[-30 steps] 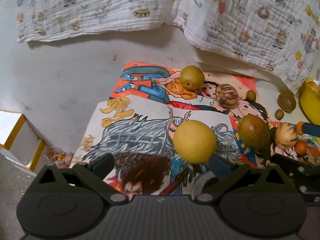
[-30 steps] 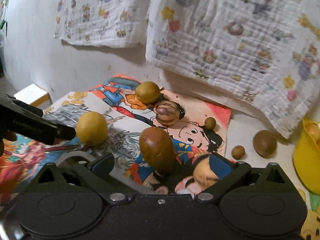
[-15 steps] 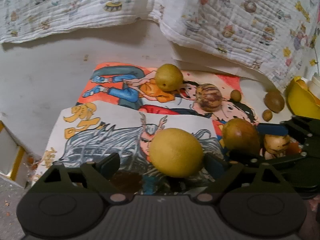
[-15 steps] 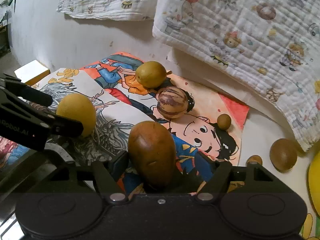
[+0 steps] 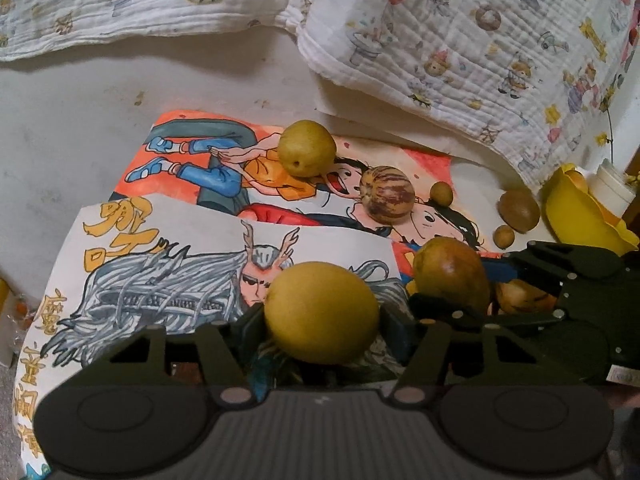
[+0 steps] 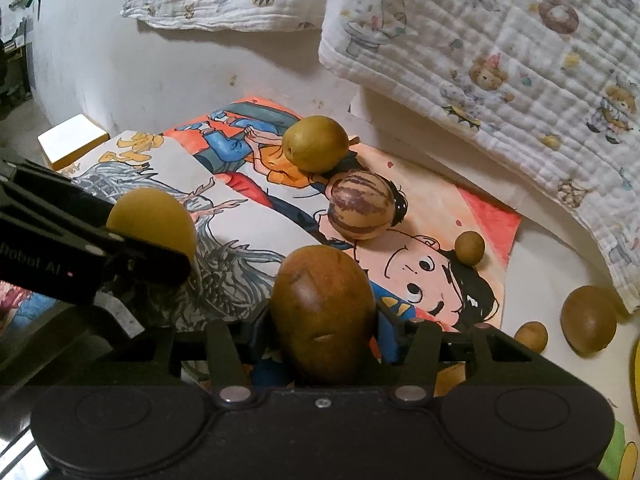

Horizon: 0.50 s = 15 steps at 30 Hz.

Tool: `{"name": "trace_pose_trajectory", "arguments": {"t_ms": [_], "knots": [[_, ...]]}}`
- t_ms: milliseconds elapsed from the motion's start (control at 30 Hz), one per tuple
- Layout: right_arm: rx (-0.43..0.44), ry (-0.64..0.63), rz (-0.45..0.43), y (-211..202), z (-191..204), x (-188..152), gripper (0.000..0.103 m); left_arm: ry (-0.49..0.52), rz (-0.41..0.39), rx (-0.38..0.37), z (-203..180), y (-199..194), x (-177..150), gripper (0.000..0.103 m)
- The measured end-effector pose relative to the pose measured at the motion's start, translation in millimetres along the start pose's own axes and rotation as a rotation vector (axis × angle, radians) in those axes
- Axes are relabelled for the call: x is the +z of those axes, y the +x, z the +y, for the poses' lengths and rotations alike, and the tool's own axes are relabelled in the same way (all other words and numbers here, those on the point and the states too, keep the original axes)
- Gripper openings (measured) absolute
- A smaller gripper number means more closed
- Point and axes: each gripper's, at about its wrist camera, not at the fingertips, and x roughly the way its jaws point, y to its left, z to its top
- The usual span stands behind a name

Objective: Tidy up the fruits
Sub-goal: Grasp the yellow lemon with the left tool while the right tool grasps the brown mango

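My left gripper [image 5: 320, 320] is shut on a round yellow fruit [image 5: 322, 312], seen too in the right wrist view [image 6: 154, 222]. My right gripper [image 6: 322, 320] is shut on an oval brown fruit [image 6: 322, 312], seen beside it in the left wrist view [image 5: 450, 276]. On the cartoon posters [image 5: 224, 184] lie a yellow-green pear [image 5: 306, 153], a striped melon-like fruit [image 5: 386, 199] and a small round fruit [image 5: 441, 193]. A yellow bowl [image 5: 576, 216] stands at the far right.
A brown round fruit [image 6: 588, 318] and a small one [image 6: 530, 336] lie on the bare surface right of the posters. Printed quilts [image 6: 500, 40] hang on the wall behind. A white and yellow box [image 6: 72, 140] sits at the left.
Both grippers have moved forward and closed, the left around the yellow fruit and the right around the brown oval fruit. The two grippers now stand closer together.
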Motion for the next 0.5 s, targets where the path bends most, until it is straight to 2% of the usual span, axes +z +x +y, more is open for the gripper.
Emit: {"name": "trace_pose_trajectory", "arguments": {"t_ms": [500], "knots": [[0.006,0.044,-0.026,-3.3,-1.7,-5.0,0.053,-0.035,-0.001,0.013,3.5,-4.7,0.3,0.064]]}}
